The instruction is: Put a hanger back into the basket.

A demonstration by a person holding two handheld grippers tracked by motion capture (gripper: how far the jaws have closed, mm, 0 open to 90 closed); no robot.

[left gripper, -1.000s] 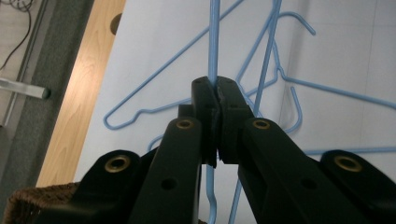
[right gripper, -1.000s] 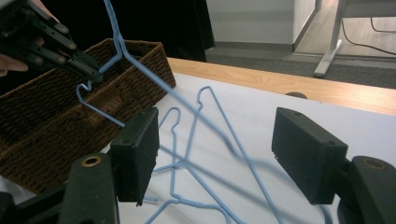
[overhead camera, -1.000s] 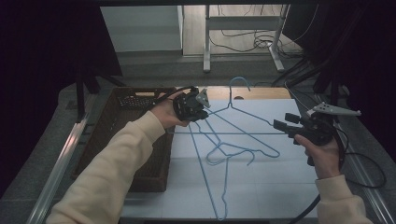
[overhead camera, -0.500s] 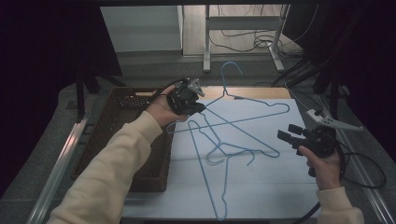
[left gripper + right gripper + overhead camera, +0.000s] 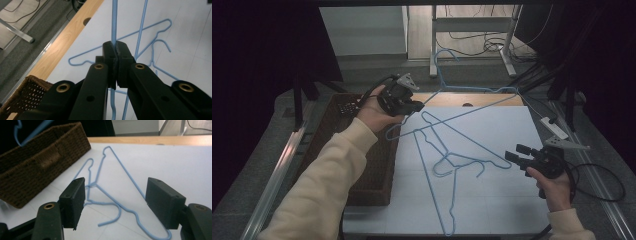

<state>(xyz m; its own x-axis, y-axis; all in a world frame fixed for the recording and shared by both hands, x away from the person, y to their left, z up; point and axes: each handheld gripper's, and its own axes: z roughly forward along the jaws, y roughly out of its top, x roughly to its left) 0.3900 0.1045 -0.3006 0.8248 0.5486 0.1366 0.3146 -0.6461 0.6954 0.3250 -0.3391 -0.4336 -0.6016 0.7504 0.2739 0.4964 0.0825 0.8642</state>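
the lifted thin blue wire hanger (image 5: 114, 30) runs off the top edge of the left gripper view, its hook unseen there. the brown woven wicker basket (image 5: 32, 157) is cut by the right gripper view's left edge, and a pale sleeve (image 5: 324, 185) hides part of it from above.

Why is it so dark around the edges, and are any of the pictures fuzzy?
High view: the white table is lit, while the room at both sides is nearly black. Left gripper view: the shut left gripper fills the near part and looks sharp; the lifted blue hanger stays crisp. Right gripper view: the open right gripper looks soft, and the wicker basket is dim.
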